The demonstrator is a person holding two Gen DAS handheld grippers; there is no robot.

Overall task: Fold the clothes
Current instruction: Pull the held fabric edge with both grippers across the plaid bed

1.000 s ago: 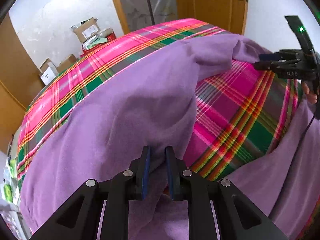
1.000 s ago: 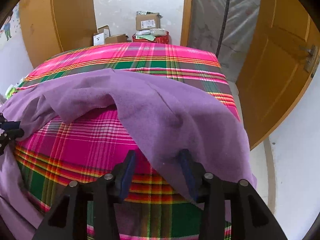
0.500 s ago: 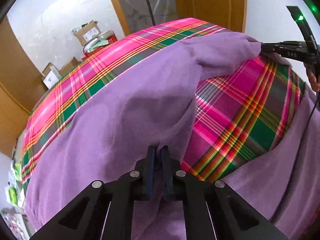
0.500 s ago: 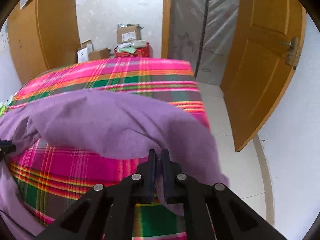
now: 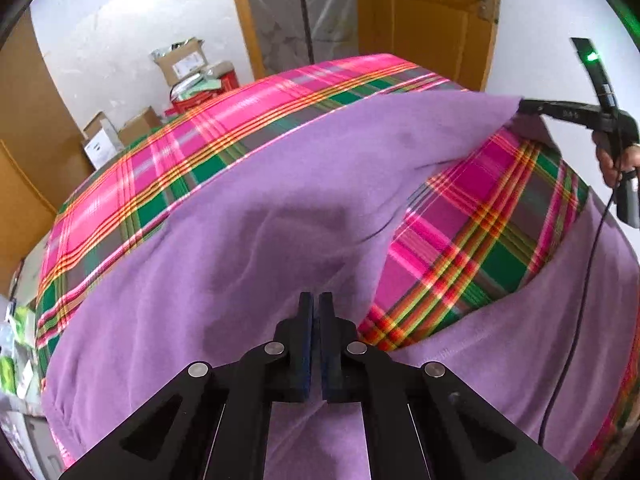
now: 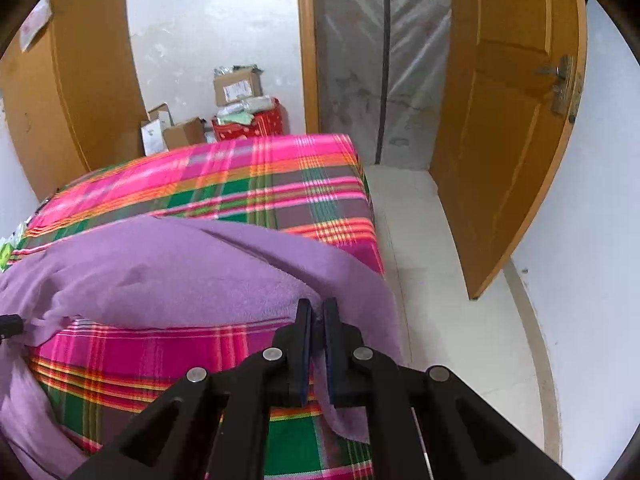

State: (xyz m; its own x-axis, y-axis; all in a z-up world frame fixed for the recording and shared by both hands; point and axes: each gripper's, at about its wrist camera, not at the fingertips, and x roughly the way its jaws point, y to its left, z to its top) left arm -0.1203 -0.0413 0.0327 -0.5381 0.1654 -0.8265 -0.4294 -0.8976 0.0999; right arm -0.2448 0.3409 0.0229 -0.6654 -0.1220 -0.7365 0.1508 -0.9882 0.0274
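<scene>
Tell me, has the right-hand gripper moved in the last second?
Yes. In the left wrist view the right gripper has risen toward the wooden door, lifting the purple garment off the plaid cloth. Its fingers have shut.

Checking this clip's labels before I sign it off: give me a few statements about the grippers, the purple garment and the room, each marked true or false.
1. The left gripper is shut on the purple garment. True.
2. The right gripper hangs open above the garment. False: it is shut on it too.
3. The garment lies on a plaid bedspread. True.
4. The bedspread is plain white. False: pink, green and orange plaid.
5. Cardboard boxes stand by the far wall. True.
</scene>
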